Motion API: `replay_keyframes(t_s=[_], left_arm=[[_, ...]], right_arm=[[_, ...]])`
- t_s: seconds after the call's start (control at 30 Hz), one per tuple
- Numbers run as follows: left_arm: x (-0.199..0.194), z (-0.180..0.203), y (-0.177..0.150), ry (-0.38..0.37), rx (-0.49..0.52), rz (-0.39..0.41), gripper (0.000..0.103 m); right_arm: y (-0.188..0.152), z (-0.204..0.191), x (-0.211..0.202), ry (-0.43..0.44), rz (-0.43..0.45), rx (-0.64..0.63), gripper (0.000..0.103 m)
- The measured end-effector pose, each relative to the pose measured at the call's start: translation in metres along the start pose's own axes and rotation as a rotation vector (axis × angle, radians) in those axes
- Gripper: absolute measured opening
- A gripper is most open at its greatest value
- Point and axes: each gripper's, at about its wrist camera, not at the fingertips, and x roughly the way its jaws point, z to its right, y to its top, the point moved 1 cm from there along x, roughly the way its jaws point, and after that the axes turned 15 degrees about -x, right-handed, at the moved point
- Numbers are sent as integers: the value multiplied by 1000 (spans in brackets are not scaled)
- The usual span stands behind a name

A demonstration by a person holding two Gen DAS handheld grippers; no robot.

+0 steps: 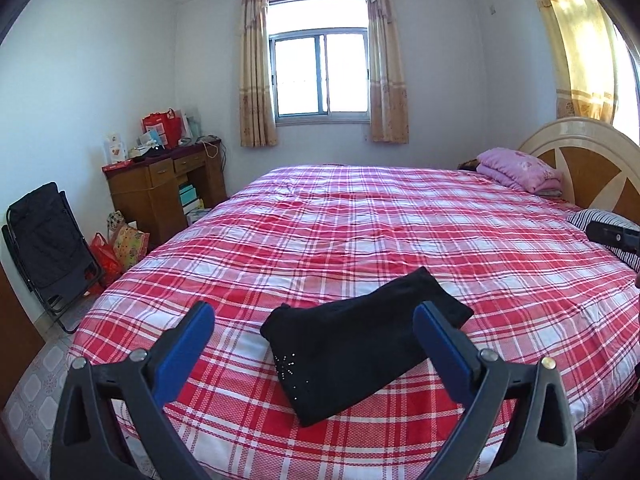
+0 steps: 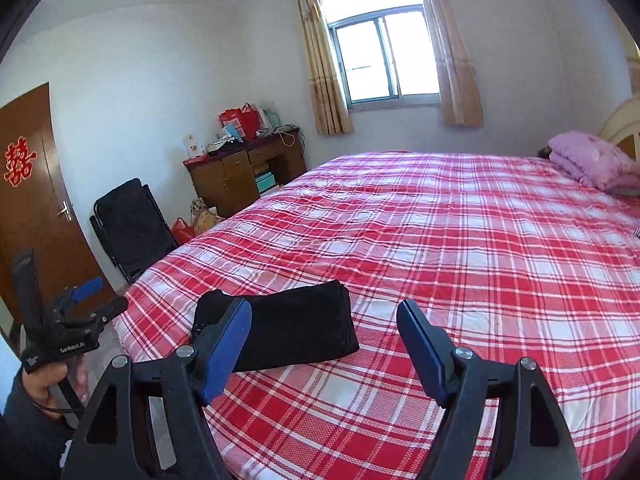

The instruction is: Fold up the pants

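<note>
Folded black pants [image 1: 360,344] lie at 6 o'clock on the bed [image 1: 400,220]. Left gripper [image 1: 314,320] and right gripper [image 2: 324,322] hover, jaws apart, empty. Any final tidying should press edges flat, gently.

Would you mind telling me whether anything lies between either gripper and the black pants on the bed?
Nothing visible does. The black pants lie folded on the plaid bedspread, with only bare cover between them and the left gripper and right gripper. Both sets of jaws are spread open and hold nothing.
</note>
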Motion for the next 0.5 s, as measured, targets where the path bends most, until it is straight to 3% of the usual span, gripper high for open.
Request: replay_keyframes(t_s=[0.5], left_arm=[[-3, -1, 1, 3, -7, 6, 102]], right_arm=[[2, -11, -5, -34, 6, -47, 77]])
